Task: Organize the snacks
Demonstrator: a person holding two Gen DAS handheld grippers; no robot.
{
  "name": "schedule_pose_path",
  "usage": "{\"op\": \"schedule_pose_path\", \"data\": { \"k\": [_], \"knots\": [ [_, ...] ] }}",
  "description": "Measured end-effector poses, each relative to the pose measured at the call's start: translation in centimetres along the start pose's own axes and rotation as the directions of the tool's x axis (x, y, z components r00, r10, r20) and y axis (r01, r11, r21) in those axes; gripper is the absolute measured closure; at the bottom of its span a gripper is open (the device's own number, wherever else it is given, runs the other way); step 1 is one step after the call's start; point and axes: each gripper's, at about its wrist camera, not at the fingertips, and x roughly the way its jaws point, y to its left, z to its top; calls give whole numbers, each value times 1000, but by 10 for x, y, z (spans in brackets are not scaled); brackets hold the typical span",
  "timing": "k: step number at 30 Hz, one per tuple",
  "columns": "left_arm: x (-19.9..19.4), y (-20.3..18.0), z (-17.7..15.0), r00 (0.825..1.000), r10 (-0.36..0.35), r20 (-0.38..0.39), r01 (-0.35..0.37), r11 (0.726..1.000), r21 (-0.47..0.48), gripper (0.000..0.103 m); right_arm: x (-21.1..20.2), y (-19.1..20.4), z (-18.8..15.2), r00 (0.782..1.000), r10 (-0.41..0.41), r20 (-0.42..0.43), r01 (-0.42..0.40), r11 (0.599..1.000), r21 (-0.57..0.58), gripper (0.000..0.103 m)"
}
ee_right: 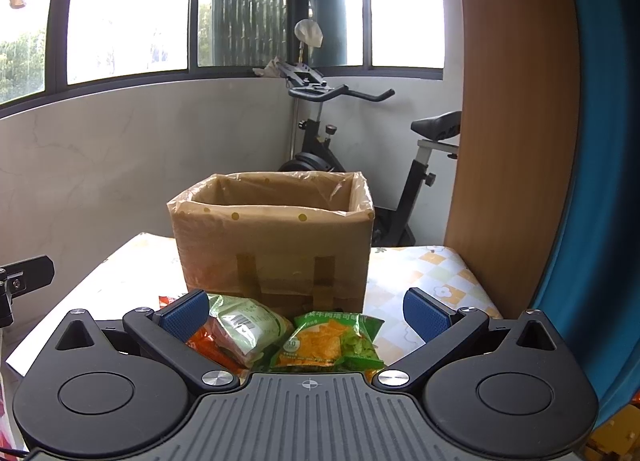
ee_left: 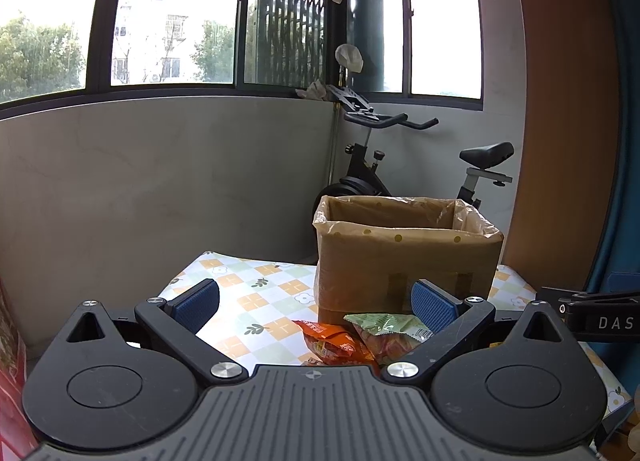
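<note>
Two claws are mine, and both stand spread wide with nothing between their blue pads. My left claw [ee_left: 316,303] sits low in its view, above a checked cloth on the desk [ee_left: 256,293]. An orange snack packet [ee_left: 336,345] and a pale green packet [ee_left: 386,327] lie at lower centre, just before a cardboard box [ee_left: 404,261] lined with clear plastic. My right claw [ee_right: 306,313] frames a bright green chip bag [ee_right: 332,341] at lower centre, lying beside the pale packet, with the box directly behind. An exercise bike [ee_right: 400,149] stands at centre right
</note>
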Motion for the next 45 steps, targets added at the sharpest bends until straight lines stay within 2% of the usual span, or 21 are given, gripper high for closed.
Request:
{"op": "schedule_pose_path", "data": {
  "k": [45],
  "knots": [
    [1,0,-1,1000,-7,-9,7,1000,-4,0,0,0,1,1000,6,-18,-6,1000,7,0]
  ]
}}
